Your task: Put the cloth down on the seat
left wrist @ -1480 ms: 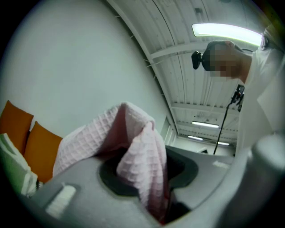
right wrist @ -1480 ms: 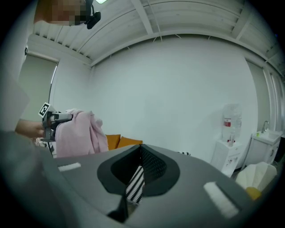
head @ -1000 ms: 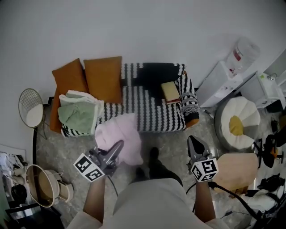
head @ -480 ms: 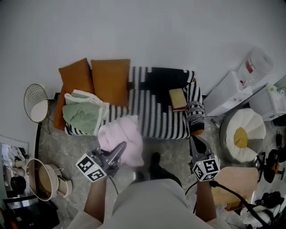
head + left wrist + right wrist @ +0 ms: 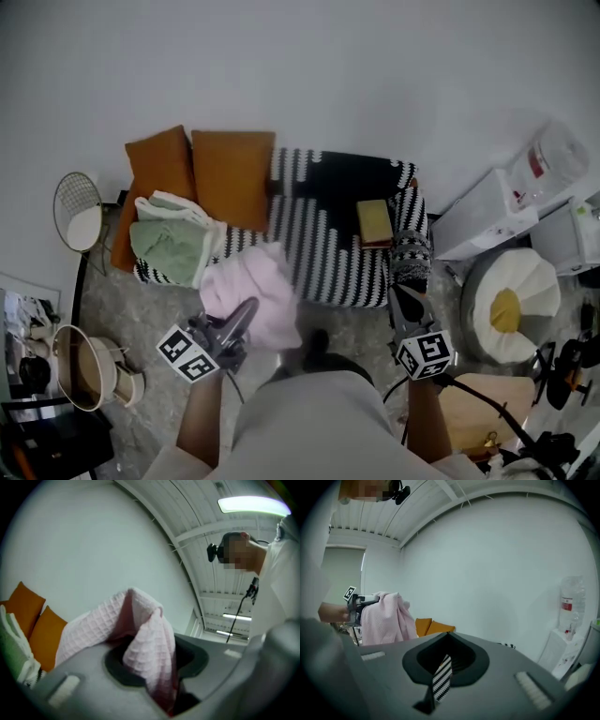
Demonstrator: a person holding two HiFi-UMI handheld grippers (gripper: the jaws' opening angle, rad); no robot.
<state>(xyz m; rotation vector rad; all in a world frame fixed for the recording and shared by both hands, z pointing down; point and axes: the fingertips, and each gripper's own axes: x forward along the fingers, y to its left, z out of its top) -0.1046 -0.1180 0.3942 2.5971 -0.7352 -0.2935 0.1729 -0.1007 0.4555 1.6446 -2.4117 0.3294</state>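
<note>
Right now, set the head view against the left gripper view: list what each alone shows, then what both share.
Head view only: the striped seat, the book on it, the right gripper. Left gripper view only: the ceiling light, and the left gripper with its jaws clamped on the fold. Both: the pink cloth, orange cushions, green cloth.

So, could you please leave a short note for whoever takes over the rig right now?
Left gripper: tongs shut on the pink cloth, which hangs in the air by the seat's front edge.
Right gripper: tongs together, empty, near the seat's right end.
Seat: striped sofa, with green towels on its left part and a tan book-like thing on its right.
Done: cloth is in hand at the seat.
Left: lay the cloth on the seat, probably mid-seat, and let go.
</note>
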